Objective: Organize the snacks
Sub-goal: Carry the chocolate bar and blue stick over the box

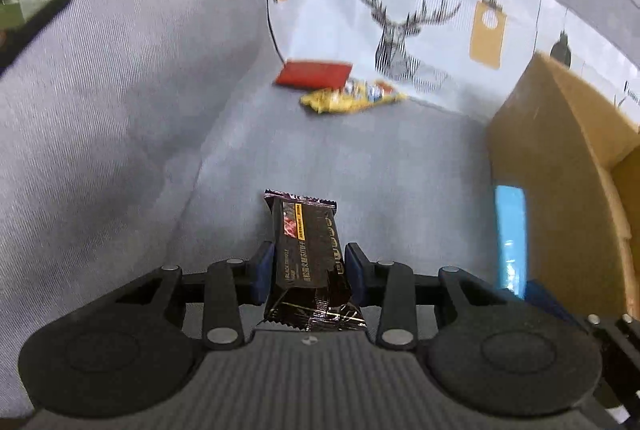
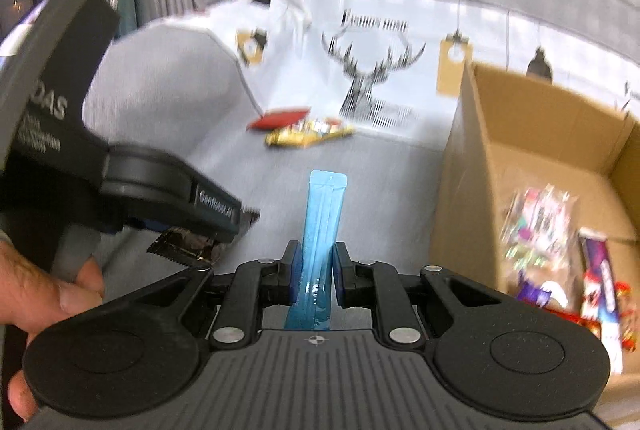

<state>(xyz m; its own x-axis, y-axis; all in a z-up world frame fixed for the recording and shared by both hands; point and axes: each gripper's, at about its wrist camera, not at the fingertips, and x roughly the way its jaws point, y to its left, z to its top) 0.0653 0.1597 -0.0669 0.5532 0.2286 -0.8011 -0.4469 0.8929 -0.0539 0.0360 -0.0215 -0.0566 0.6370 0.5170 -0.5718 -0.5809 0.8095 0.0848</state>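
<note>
Our left tongs (image 1: 310, 266) clamped a dark foil-wrapped snack bar (image 1: 310, 250); the right tongs (image 2: 314, 270) pinched a slim blue plastic sachet (image 2: 322, 226). We judged both should clear the brown cardboard box's (image 2: 520, 134) wall before letting go.

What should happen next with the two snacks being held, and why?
Probably carry both over the cardboard box and let go. The right hand-held gripper pinches a blue stick packet, the left hand-held gripper a dark snack bar; the open box beside them already holds snacks.
</note>
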